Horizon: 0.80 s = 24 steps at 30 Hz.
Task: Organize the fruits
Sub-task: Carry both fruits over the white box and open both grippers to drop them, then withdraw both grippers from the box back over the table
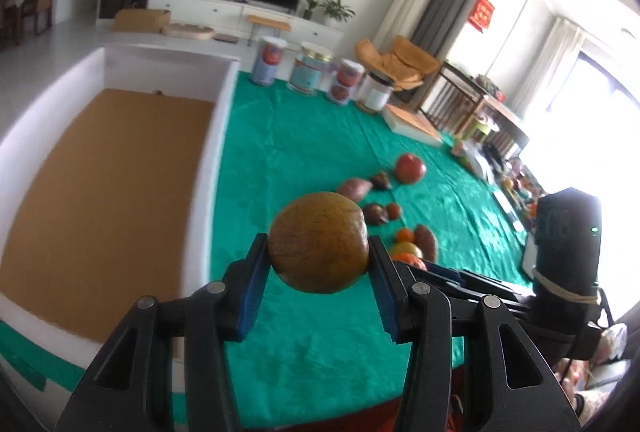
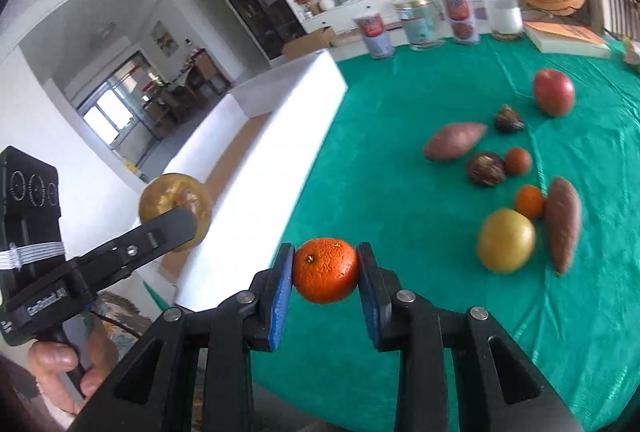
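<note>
My left gripper (image 1: 318, 256) is shut on a brown-yellow round fruit (image 1: 318, 242), held above the green cloth beside the white box (image 1: 218, 135). The same fruit (image 2: 168, 195) shows in the right wrist view, near the box's edge. My right gripper (image 2: 326, 268) is shut on an orange (image 2: 326, 270), held above the cloth. On the cloth lie a red apple (image 2: 554, 91), two sweet potatoes (image 2: 454, 141) (image 2: 562, 226), a yellow fruit (image 2: 506, 240), small oranges (image 2: 529, 200) and dark round fruits (image 2: 485, 169).
The white box has a brown cardboard floor (image 1: 100, 191) and stands left of the green cloth (image 1: 304, 135). Several jars and cans (image 1: 308, 69) stand at the far table edge, with a flat book-like box (image 2: 568, 37) to their right.
</note>
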Available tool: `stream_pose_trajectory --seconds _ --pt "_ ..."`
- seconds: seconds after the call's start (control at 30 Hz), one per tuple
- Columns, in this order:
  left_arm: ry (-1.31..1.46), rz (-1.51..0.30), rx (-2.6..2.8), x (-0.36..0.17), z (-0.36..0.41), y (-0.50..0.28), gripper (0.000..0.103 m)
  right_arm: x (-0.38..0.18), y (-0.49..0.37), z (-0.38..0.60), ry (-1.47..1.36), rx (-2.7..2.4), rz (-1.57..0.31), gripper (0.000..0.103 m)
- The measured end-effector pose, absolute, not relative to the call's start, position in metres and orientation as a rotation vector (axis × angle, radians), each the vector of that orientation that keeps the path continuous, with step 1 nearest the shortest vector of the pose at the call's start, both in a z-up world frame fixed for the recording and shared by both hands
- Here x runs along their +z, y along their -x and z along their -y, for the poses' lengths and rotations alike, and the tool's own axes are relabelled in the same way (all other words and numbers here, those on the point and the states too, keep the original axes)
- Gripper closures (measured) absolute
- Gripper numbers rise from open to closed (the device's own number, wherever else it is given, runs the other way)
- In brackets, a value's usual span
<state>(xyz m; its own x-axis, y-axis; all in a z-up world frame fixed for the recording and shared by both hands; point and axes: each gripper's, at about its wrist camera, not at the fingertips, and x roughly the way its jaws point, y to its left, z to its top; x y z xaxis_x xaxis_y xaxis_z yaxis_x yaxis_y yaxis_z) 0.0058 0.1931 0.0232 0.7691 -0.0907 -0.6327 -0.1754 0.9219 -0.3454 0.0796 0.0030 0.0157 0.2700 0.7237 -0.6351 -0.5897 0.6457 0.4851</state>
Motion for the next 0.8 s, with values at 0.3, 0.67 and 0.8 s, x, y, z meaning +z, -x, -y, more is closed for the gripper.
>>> stream_pose_trajectory --seconds 0.3,0.67,0.8 --pt "0.372 -0.775 0.473 -0.02 -0.318 0.005 0.053 0.013 -0.048 -0.154 0.007 1.144 -1.008 0.072" --pt "0.39 -0.83 0.561 -0.054 -0.345 0.016 0.043 -0.007 -0.057 -0.224 0.168 1.09 -1.034 0.058" --pt "0.372 -0.764 0.59 -0.04 -0.341 0.023 0.016 0.013 -0.064 -0.193 0.116 1.042 -0.937 0.022"
